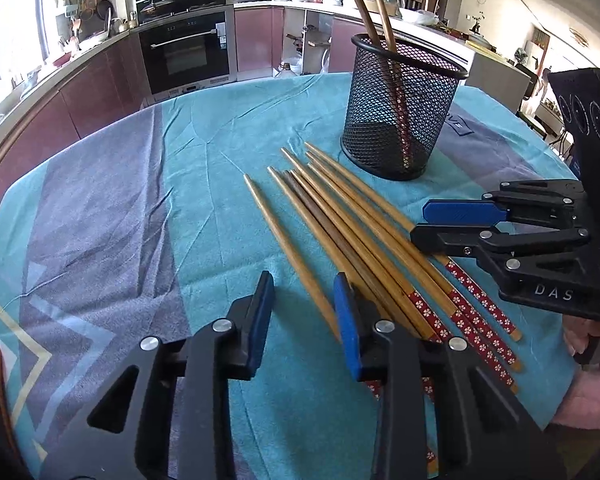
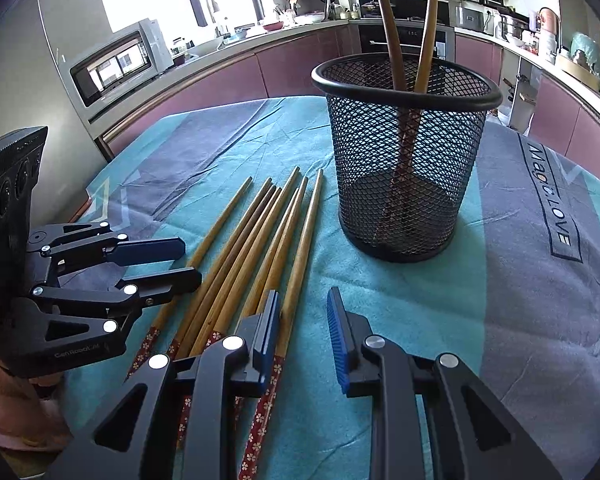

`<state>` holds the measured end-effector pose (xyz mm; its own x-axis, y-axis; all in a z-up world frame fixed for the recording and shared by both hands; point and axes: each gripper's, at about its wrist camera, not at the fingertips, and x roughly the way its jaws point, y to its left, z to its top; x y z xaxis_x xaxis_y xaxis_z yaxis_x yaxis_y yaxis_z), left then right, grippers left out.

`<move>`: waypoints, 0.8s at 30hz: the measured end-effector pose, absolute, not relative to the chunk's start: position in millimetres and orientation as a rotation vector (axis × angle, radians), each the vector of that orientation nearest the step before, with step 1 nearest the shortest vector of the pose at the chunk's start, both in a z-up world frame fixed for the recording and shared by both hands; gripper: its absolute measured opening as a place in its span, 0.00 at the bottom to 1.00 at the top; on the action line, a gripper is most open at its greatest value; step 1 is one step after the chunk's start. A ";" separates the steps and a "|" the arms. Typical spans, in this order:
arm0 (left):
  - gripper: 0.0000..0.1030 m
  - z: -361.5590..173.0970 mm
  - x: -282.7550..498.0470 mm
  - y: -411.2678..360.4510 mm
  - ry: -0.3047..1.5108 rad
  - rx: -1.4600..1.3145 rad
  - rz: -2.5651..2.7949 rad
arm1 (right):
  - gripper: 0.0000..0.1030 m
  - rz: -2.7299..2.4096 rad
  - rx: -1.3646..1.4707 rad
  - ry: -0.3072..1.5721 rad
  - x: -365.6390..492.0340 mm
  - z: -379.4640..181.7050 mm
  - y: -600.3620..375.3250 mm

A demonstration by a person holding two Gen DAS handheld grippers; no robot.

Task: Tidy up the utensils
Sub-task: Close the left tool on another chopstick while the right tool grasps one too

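Note:
Several wooden chopsticks (image 1: 340,220) with red flowered handles lie side by side on the teal cloth; they also show in the right wrist view (image 2: 252,240). A black mesh cup (image 1: 400,108) stands upright behind them with two chopsticks (image 1: 380,12) inside; it also shows in the right wrist view (image 2: 404,152). My left gripper (image 1: 304,320) is open and empty, low over the leftmost chopstick. My right gripper (image 2: 304,332) is open and empty over the handles of the rightmost chopsticks. Each gripper shows in the other's view: the right one (image 1: 444,224), the left one (image 2: 180,260).
The table is covered by a teal and grey cloth (image 1: 120,200) with "Magic LOVE" lettering (image 2: 552,204). Kitchen counters, an oven (image 1: 186,52) and a microwave (image 2: 120,64) stand beyond the table's far edge.

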<state>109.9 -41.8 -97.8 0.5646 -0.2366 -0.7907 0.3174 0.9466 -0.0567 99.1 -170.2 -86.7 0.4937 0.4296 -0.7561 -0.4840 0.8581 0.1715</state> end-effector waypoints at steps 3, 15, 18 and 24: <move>0.29 -98.0 112.1 -36.6 0.920 0.070 -0.329 | 0.22 0.547 -0.080 0.892 100.2 -86.9 -167.5; 0.25 -100.8 120.9 -39.2 0.915 0.039 -0.294 | 0.21 0.527 -0.111 0.883 109.5 -87.2 -155.2; 0.25 -101.4 121.0 -39.9 0.913 0.037 -0.275 | 0.17 0.523 -0.106 0.884 110.4 -87.2 -156.4; 0.22 -102.5 120.8 -36.9 0.913 0.001 -0.259 | 0.09 0.519 -0.090 0.887 111.9 -87.0 -159.0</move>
